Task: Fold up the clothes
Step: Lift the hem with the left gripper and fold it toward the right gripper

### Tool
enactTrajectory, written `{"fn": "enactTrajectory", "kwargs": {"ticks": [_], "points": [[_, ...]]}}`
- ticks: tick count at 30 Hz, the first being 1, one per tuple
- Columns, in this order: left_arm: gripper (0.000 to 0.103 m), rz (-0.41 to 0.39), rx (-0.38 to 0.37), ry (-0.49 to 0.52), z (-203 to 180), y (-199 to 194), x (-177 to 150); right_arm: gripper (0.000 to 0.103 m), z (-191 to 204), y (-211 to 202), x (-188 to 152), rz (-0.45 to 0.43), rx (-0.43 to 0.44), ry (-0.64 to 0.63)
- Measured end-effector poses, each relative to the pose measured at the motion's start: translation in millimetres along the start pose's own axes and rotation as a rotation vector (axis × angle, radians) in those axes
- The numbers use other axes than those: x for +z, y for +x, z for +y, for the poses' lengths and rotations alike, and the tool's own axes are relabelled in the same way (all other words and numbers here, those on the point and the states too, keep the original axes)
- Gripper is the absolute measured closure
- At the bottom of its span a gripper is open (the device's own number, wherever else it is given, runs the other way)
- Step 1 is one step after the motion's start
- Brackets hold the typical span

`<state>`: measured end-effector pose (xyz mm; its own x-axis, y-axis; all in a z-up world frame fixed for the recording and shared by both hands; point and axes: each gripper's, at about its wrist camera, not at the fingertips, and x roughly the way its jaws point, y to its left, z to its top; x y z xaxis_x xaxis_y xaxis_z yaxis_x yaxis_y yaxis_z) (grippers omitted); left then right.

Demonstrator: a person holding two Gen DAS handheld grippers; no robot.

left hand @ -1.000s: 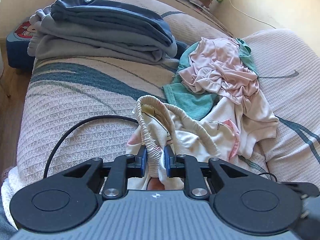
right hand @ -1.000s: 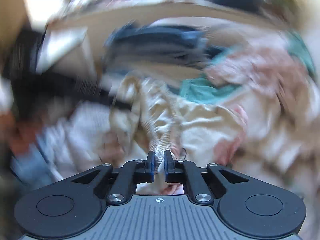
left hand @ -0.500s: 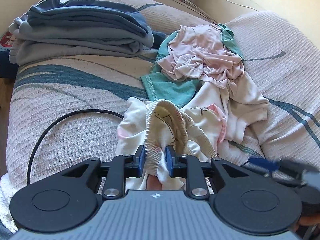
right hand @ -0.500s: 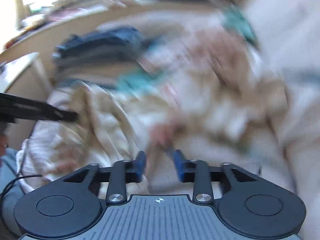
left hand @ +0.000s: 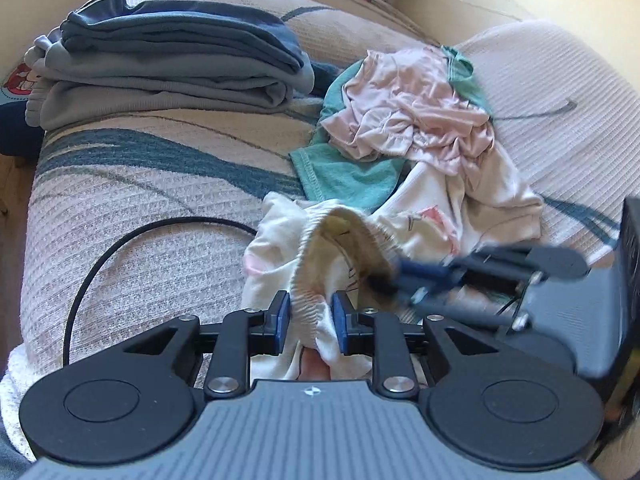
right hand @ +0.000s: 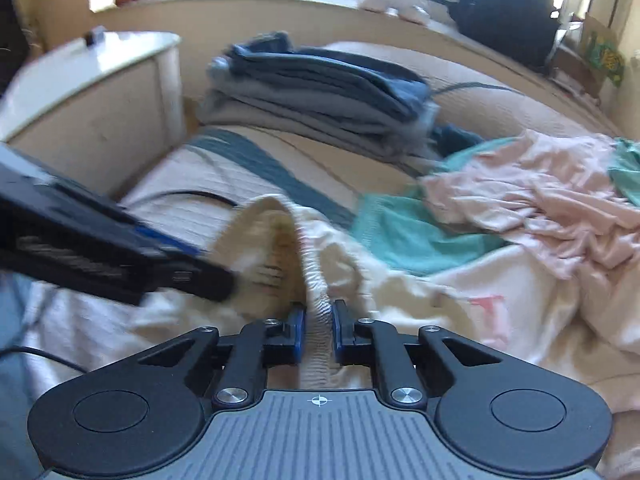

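Since the earlier frame, my right gripper point(right hand: 319, 330) has just closed on the waistband point(right hand: 316, 300); left gripper point(left hand: 308, 322) clamps it too. Uneven pull risks slippage.

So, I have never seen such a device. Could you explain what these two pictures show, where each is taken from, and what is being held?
There is no robot here. A person holds two hand tools, each with two blue-padded fingers and a camera looking forward along them.

One picture is from the left gripper, the other from the right gripper. Each tool also shows in the other's picture.

Both are shut on the elastic waistband of cream pyjama trousers; the right one has just closed on it.

Also on the sofa cover lie a pink garment, a teal garment, a folded stack of grey and blue clothes, and a black cable.
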<state>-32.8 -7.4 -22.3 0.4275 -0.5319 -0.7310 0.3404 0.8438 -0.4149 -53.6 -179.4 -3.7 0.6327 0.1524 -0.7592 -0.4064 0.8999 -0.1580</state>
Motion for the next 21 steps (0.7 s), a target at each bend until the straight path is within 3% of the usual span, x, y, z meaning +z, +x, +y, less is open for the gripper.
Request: {"fn": "enactTrajectory", "kwargs": {"ticks": [3, 8, 12, 16, 21], "points": [[0.083, -0.013, -0.044, 0.022, -6, -5, -1, 0.09, -28, -14, -1, -0.025, -0.041, 0.089], [0.081, -0.023, -0.201, 0.149, -38, -16, -3, 0.089, -61, -13, -11, -0.016, -0.109, 0.155], [0.077, 0.043, -0.21, 0.238, -59, -7, -17, 0.085, -76, -2, -20, 0.031, -0.143, 0.184], [0.072, 0.089, -0.214, 0.277, -68, 1, -26, 0.085, -78, -24, -20, -0.018, -0.089, 0.251], [0.057, 0.039, -0.146, 0.251, -54, -16, -18, 0.079, -48, -62, -12, -0.12, 0.057, 0.213]]}}
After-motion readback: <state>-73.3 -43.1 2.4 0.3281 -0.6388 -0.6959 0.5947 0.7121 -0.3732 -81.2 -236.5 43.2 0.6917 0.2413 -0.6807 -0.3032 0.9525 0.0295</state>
